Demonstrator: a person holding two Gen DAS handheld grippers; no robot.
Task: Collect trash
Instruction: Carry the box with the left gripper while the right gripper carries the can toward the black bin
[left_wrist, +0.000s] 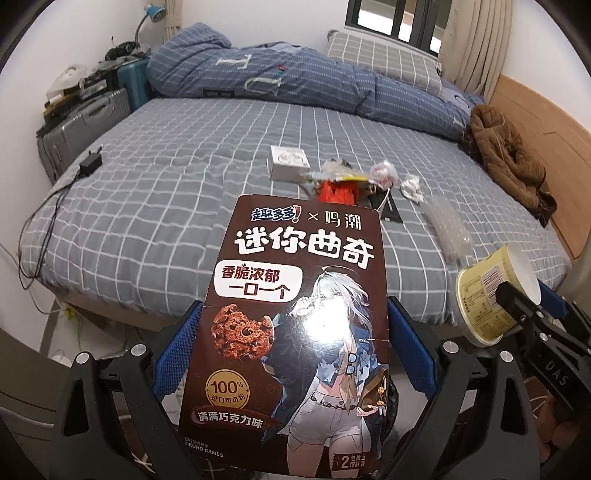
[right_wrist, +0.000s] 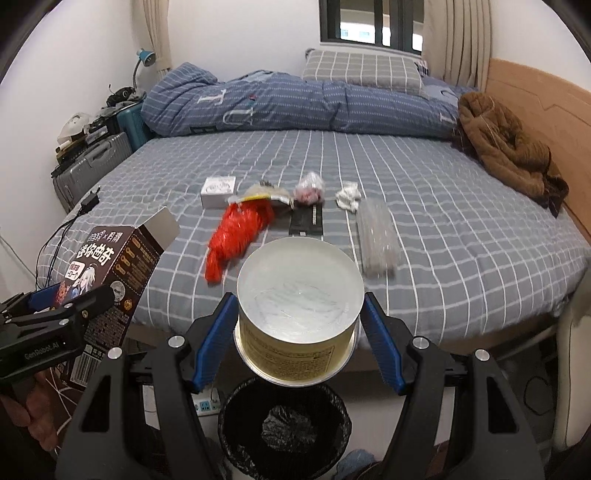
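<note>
1. Yellow paper tub (right_wrist: 298, 317), empty, is clamped between the blue pads of the right claw (right_wrist: 299, 325), directly above the black-lined trash bin (right_wrist: 284, 428).
2. Brown cookie box (left_wrist: 291, 332) is gripped in the left claw (left_wrist: 291, 354).
3. Red bag (right_wrist: 236, 236) and other litter lie on the checked bed (right_wrist: 461, 221).
</note>
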